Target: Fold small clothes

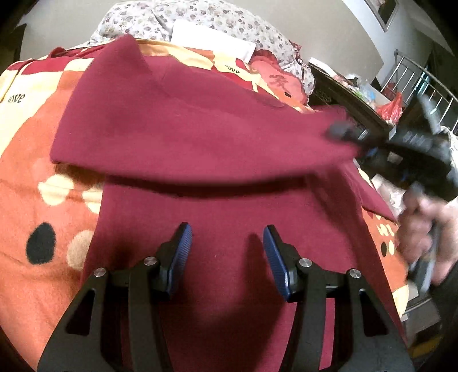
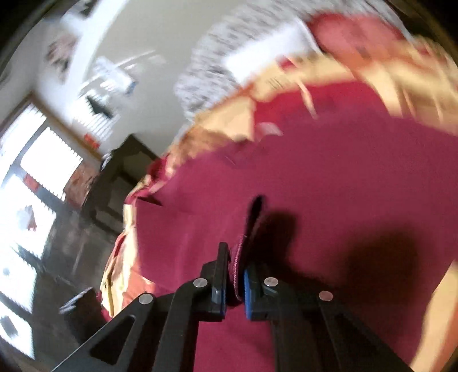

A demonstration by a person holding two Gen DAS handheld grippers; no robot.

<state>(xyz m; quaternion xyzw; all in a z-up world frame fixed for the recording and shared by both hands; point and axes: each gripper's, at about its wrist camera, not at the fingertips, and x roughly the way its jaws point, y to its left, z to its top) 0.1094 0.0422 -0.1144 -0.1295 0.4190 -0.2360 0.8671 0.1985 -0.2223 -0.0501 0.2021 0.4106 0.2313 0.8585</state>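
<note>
A dark red garment (image 1: 200, 137) lies on a bed covered by an orange, red and cream blanket (image 1: 34, 183). Its far part is lifted and drawn across as a flap over the lower part. My left gripper (image 1: 227, 243) is open and empty, just above the near part of the garment. My right gripper (image 1: 343, 131) shows blurred at the right of the left wrist view, holding the flap's corner. In the right wrist view the right gripper (image 2: 236, 266) is shut on a stitched hem of the garment (image 2: 329, 177).
A flowered quilt (image 1: 200, 17) and a white sheet of paper (image 1: 211, 40) lie at the bed's far end. A dark bedside table (image 1: 343, 88) with clutter and a red bag (image 1: 390, 108) stands to the right. The right wrist view is blurred; a window (image 2: 25, 183) is at its left.
</note>
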